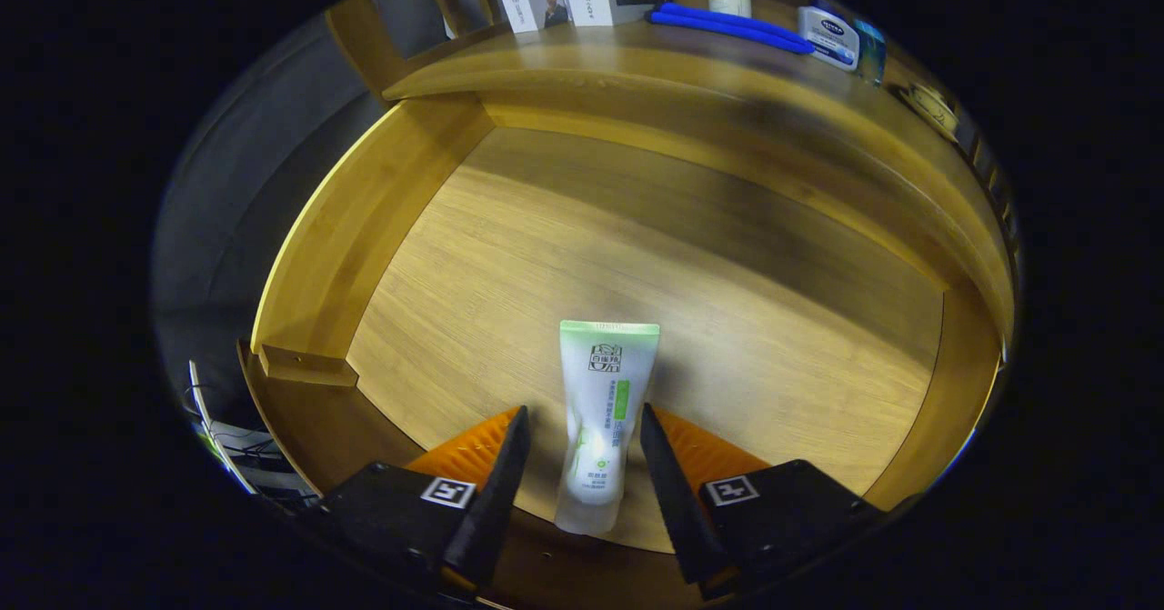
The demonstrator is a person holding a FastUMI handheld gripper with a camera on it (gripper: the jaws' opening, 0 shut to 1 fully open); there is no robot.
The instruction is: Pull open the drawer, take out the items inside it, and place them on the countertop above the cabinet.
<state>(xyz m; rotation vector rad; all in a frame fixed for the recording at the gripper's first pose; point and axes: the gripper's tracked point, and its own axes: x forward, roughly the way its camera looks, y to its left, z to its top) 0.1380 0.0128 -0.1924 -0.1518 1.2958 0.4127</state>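
Gripper: the gripper (582,433) is held open, fingers either side of the tube, neither seen touching it.
Tube: a white, green-capped plastic tube (602,410) lies flat on the open wooden drawer (509,255) floor.
Handling: judged light, soft, somewhat slippery; best taken across the mid-body.
Desk: the wooden desk (618,55) beyond carries blue sticks (727,26) and a small jar (829,35).

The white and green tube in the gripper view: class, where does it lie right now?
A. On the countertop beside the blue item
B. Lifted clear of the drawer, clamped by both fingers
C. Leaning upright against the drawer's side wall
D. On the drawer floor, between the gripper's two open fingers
D. The tube lies flat on the floor of the open drawer, and the gripper straddles it with a gap on each side, neither finger pressing it.
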